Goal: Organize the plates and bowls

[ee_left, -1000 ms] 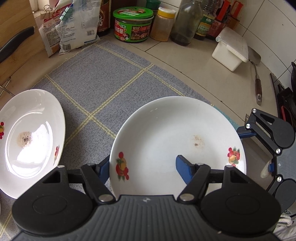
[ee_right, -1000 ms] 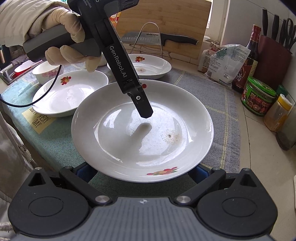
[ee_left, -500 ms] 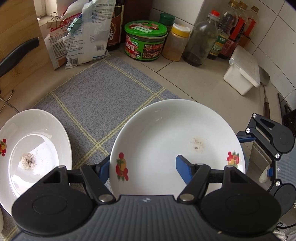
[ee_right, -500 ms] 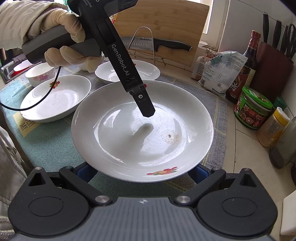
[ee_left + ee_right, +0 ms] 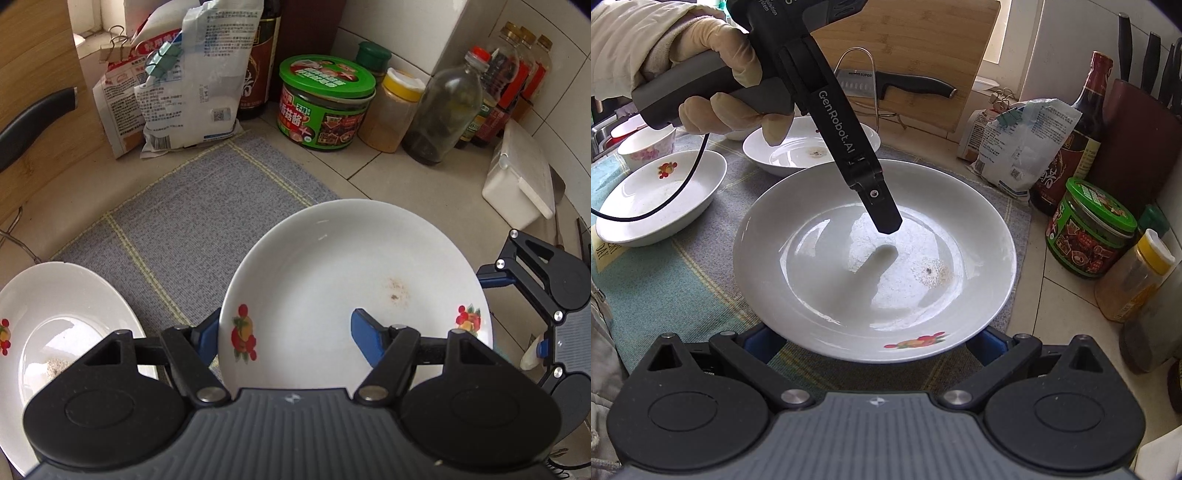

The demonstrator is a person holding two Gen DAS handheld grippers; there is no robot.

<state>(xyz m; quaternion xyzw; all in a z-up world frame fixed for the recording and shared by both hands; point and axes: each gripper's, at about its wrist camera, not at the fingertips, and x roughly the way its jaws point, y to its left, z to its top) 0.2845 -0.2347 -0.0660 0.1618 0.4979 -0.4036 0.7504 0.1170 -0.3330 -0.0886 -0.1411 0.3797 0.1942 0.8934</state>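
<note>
A large white plate (image 5: pixel 354 280) with fruit prints and a small stain is lifted above the grey mat (image 5: pixel 207 206). My left gripper (image 5: pixel 284 332) holds its near rim, one blue finger inside the plate, one outside. In the right wrist view the same plate (image 5: pixel 849 280) fills the middle, with the left gripper's finger (image 5: pixel 882 210) over it. My right gripper (image 5: pixel 871 341) sits under the plate's near rim, fingers spread wide on either side. A second plate (image 5: pixel 55 339) lies at left; it also shows in the right wrist view (image 5: pixel 809 147), beside a deeper dish (image 5: pixel 661 195) and a small bowl (image 5: pixel 646 144).
Along the back stand flour bags (image 5: pixel 177 81), a green-lidded jar (image 5: pixel 325 103), a yellow-lidded jar (image 5: pixel 395 110), bottles (image 5: pixel 443 107) and a white box (image 5: pixel 517 181). A cutting board (image 5: pixel 908 55) with a knife (image 5: pixel 905 83) leans behind a wire rack (image 5: pixel 857 74). A knife block (image 5: pixel 1137 122) is at far right.
The plate, held by the left gripper, has risen and shifted toward the back of the counter; the jars and bags now appear closer. The right gripper stays under its rim.
</note>
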